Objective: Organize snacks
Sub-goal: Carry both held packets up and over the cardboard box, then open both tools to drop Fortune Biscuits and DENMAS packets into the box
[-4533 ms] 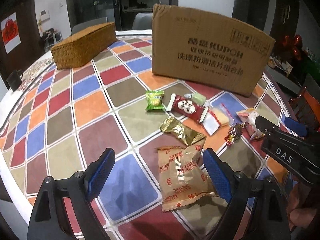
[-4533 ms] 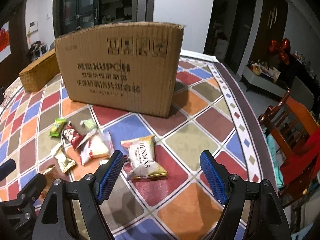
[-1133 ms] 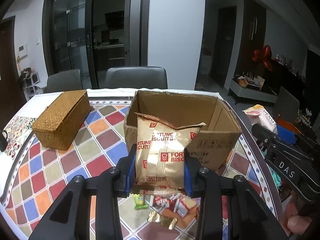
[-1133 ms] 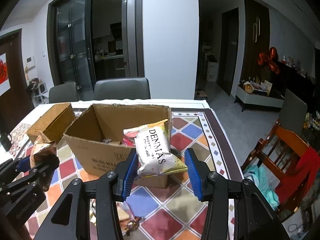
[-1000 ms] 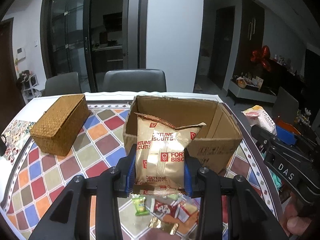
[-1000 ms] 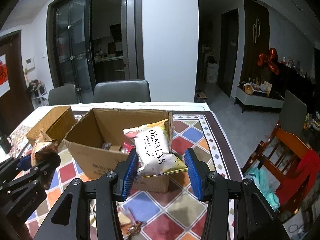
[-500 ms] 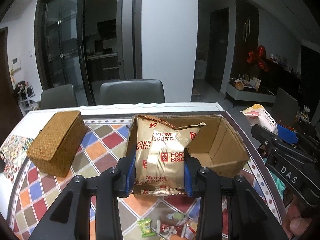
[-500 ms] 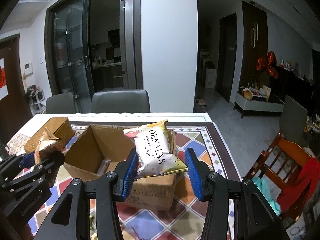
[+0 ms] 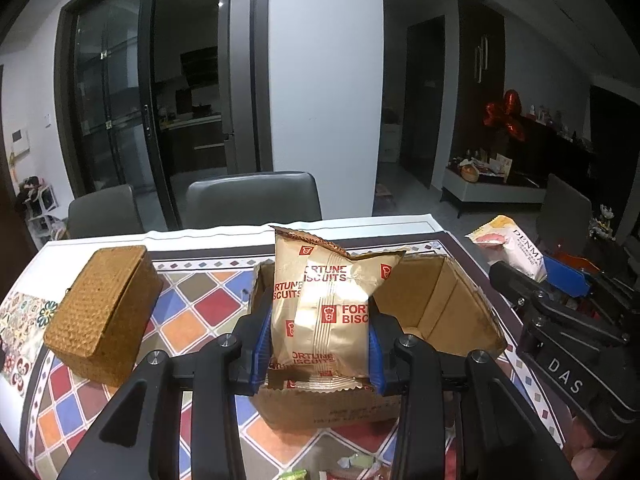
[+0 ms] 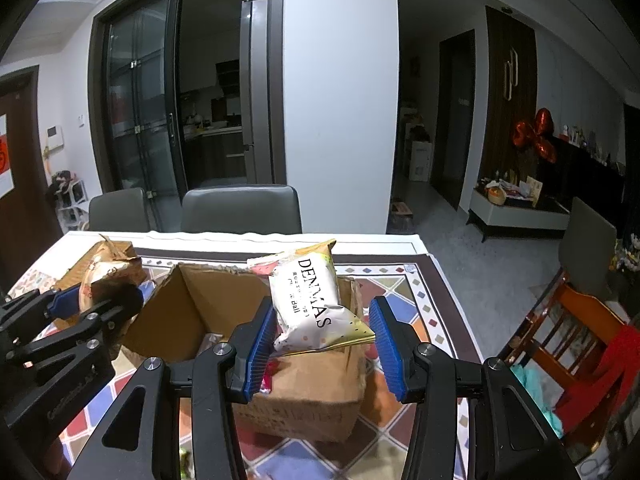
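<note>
Snacks are hanging over the cardboard box [image 9: 440, 312]: the left gripper [image 9: 318, 344] is pinching the Fortune Biscuits packet [image 9: 324, 300] upright, box opening at twelve o'clock below. The right gripper [image 10: 322, 336] looks to be loosening around the Denmas packet [image 10: 316, 304]. Only its view is showing snacks inside.

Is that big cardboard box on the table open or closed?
Open. The cardboard box has no top covering it; the right wrist view looks straight down onto its bare inner walls, with some wrappers lying at the bottom.
</note>
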The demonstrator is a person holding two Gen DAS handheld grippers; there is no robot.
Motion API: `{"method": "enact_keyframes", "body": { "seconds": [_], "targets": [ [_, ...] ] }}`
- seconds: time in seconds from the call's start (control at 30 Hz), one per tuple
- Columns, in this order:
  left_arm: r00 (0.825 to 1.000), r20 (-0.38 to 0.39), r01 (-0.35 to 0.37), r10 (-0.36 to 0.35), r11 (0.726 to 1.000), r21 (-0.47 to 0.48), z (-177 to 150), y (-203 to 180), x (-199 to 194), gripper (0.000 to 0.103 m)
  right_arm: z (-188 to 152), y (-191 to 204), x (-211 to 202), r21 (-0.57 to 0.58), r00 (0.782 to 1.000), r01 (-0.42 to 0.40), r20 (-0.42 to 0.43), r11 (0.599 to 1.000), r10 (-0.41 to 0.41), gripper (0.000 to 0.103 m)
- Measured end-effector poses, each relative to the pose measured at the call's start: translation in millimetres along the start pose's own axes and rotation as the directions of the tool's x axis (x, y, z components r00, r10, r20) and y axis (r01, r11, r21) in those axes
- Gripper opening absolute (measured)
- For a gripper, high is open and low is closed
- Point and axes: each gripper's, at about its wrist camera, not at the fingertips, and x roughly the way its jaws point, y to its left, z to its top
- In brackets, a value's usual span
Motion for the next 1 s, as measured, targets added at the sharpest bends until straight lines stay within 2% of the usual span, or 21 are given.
{"method": "enact_keyframes", "body": {
  "seconds": [0.37, 0.77, 0.83, 0.87, 0.93, 1.0],
  "targets": [
    [1.0, -0.02, 0.011, -0.011, 1.0, 0.016, 17, 7, 23, 0.039, 11, 9, 19, 0.003, 1.0, -0.004, -0.016, 1.0, 0.004, 0.049],
    [0.997, -0.068, 0.028, -0.026, 0.999, 0.026, 16, 8, 41, 0.041, 11, 11, 44, -0.014, 0.998, 0.003, -0.067, 1.0, -0.004, 0.049],
    [0.997, -0.073, 0.031, -0.03, 0.999, 0.023, 15, 9, 43, 0.047, 10, 11, 46, -0.021, 0.997, 0.003, -0.072, 1.0, -0.004, 0.049],
    [0.997, -0.073, 0.027, -0.026, 0.999, 0.023, 15, 9, 43, 0.055, 10, 10, 46, -0.023, 0.997, 0.0, -0.074, 1.0, -0.002, 0.049],
    [0.998, -0.066, 0.025, -0.024, 0.999, 0.02, 14, 9, 40, 0.065, 13, 12, 48, -0.029, 0.997, 0.001, -0.079, 1.0, -0.004, 0.05],
    [0.998, -0.062, 0.012, -0.011, 1.0, 0.021, 14, 10, 39, 0.068, 13, 11, 47, -0.027, 0.997, 0.01, -0.077, 1.0, -0.012, 0.062]
  ]
}}
